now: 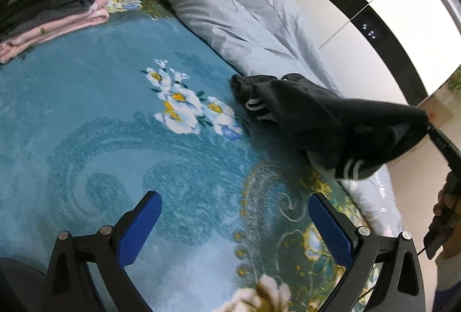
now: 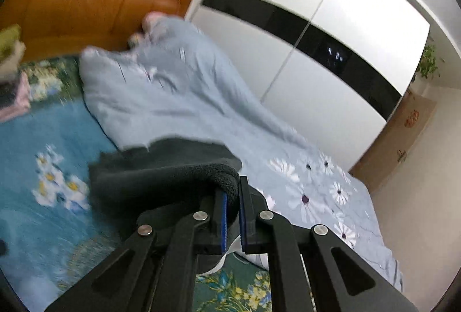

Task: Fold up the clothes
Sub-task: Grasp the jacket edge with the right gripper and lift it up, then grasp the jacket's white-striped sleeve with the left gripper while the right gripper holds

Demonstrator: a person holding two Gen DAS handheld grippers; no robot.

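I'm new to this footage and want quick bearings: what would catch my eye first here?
First, the dark garment with white stripes, pinched at one end by the right gripper and trailing over the teal flowered blanket on the bed. Next, the left gripper hovers open and empty above that blanket. Behind, a rumpled grey-blue quilt lies along the wardrobe side, and a stack of folded clothes sits at the far left.

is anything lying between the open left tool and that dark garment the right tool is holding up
Nothing visible does. Only bare blue floral blanket separates the left tool from the dark garment.
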